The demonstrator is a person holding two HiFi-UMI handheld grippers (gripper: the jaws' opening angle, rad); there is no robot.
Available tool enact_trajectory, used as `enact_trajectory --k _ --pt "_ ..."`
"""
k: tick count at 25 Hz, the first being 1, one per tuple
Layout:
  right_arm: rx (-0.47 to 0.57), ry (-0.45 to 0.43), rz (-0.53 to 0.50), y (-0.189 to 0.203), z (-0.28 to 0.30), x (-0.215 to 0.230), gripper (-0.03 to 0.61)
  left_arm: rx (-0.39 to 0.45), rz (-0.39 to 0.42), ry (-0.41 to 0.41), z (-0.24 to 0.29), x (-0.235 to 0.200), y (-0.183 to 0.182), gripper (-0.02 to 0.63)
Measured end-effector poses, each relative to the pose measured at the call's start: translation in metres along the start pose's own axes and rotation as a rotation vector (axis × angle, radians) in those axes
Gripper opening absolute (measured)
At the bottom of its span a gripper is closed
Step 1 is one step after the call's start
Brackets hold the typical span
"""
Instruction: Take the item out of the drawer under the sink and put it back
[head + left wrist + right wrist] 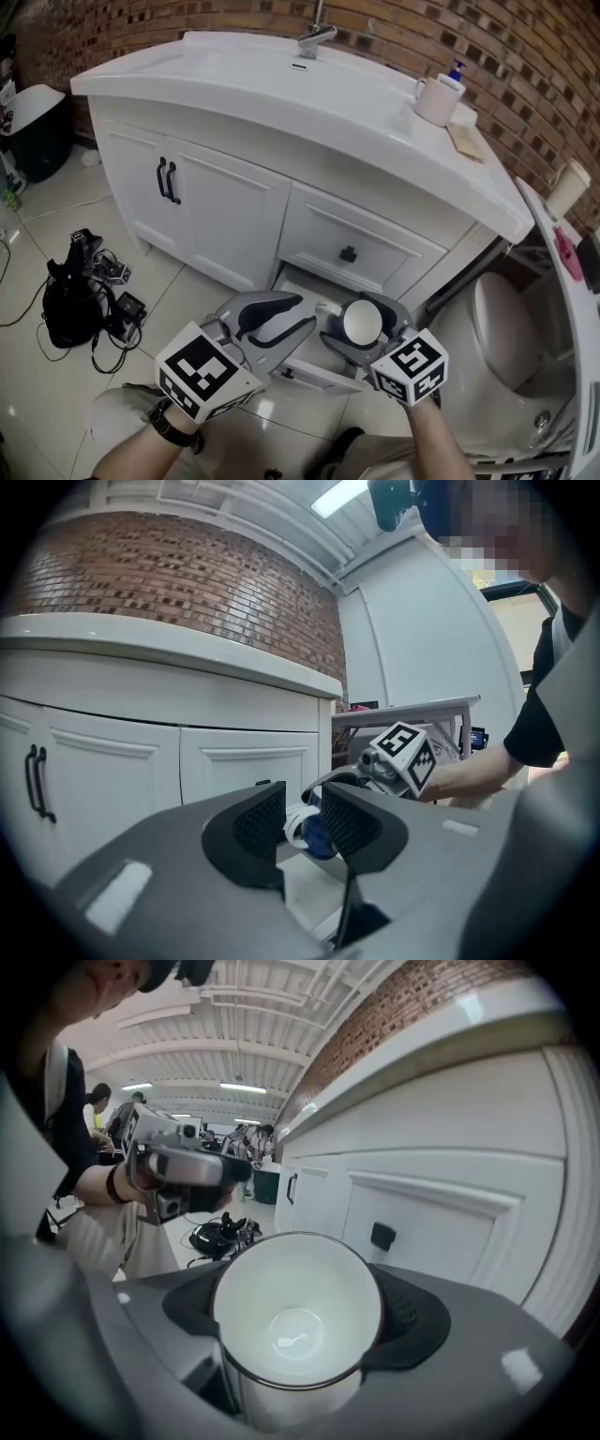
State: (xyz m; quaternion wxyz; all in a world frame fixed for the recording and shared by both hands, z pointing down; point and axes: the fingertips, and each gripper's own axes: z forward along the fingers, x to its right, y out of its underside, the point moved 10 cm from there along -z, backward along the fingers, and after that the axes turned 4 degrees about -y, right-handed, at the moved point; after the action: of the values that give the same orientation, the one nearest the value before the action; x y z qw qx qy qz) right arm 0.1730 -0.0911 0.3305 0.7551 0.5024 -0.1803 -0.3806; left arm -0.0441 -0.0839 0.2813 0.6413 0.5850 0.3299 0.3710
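Starting with the head view: right gripper (361, 328) is clamped on a white cup (362, 319), mouth facing the camera, held in the air just above the open bottom drawer (305, 373) of the white vanity (225, 202), below the closed drawer with the black knob (349, 253). Left gripper (281, 321) sits just beside it, jaws spread, nothing between them, tips pointed at the cup but not touching. Sink (281, 70) and faucet (317, 37) are up top, with a white mug (437, 98) on the counter's right end. A black cable pile (80, 300) lies on the floor tiles at left, and a toilet (511, 328) is at right. Left gripper view: left gripper (302, 822) pads are apart with a clear gap. A white and blue shape shows through the gap, farther off at the right gripper's jaws; it's probably the cup, and it's clear of the pads. The right gripper's marker cube (405, 755) is beyond, with the vanity front behind. Right gripper view: right gripper (298, 1335) has a pad pressed on each side of the cup (295, 1321), which is upright and empty inside. The knob (382, 1236) is close behind the rim, the left gripper (183, 1171) is off to the left, and the cable pile (220, 1235) is on the floor past it.
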Motion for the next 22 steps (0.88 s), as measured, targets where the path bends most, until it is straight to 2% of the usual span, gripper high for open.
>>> enact_trajectory --k 5,8,13,18,20,22 --pt "-0.266 -0.090 0.135 0.062 0.071 0.027 0.416 -0.020 -0.035 -0.015 0.000 -0.005 0.005 0.135" --pt "-0.347 -0.113 0.176 0.088 0.100 0.036 0.417 -0.009 -0.058 -0.002 0.005 -0.003 0.004 0.135" --pt "-0.392 -0.112 0.123 0.099 0.132 0.027 0.417 -0.011 -0.093 -0.010 0.001 -0.010 0.003 0.118" --pt "-0.461 -0.051 0.120 0.098 0.137 0.020 0.422 -0.006 -0.107 -0.022 -0.007 -0.017 0.003 0.118" --pt "-0.438 -0.039 0.118 0.087 0.127 0.020 0.420 0.002 -0.111 -0.024 -0.009 -0.018 0.000 0.115" --pt "-0.369 -0.024 0.119 0.070 0.108 0.021 0.420 0.008 -0.112 -0.019 -0.010 -0.016 -0.001 0.114"
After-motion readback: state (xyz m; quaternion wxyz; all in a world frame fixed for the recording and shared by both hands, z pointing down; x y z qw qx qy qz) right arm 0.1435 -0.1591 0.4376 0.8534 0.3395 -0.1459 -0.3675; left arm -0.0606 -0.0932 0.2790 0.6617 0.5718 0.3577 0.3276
